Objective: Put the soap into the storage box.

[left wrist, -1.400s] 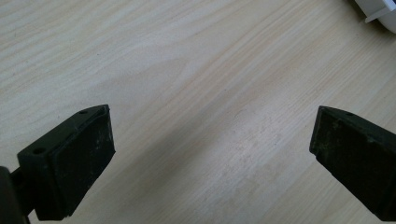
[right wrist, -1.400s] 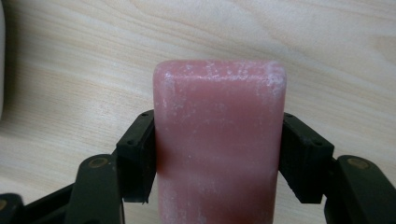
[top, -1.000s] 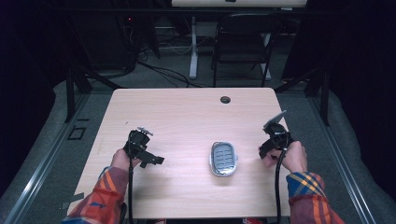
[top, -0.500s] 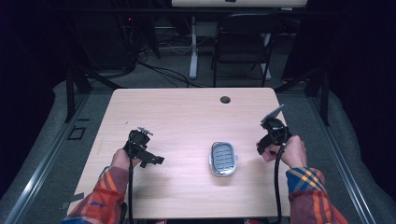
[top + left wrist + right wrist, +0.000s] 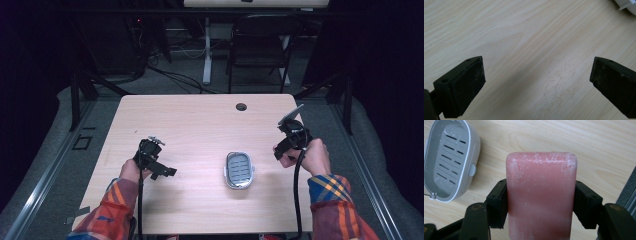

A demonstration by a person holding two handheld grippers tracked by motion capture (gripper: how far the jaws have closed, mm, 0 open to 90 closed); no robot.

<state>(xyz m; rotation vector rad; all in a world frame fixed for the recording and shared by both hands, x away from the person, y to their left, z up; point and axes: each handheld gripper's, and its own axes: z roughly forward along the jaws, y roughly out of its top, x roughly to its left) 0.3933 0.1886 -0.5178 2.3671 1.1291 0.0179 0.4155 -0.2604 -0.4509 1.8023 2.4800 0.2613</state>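
- Right tongs (image 5: 541, 202) are clamped on a pink bar of soap (image 5: 541, 195), jaws squeezing its two long sides, held up off the table (image 5: 200, 125) near the right edge.
- Left tongs (image 5: 537, 82) are spread wide with nothing in them, low over bare wood on the left.
- Grey soap dish (image 5: 238, 169) sits flat on the table between the two, nearer the right one, slotted inside facing up.
- Small dark hole (image 5: 241, 106) near the far edge.

Orange-blue plaid sleeves (image 5: 334, 196); black grippers' matte jaws, trailing black cables (image 5: 297, 190).
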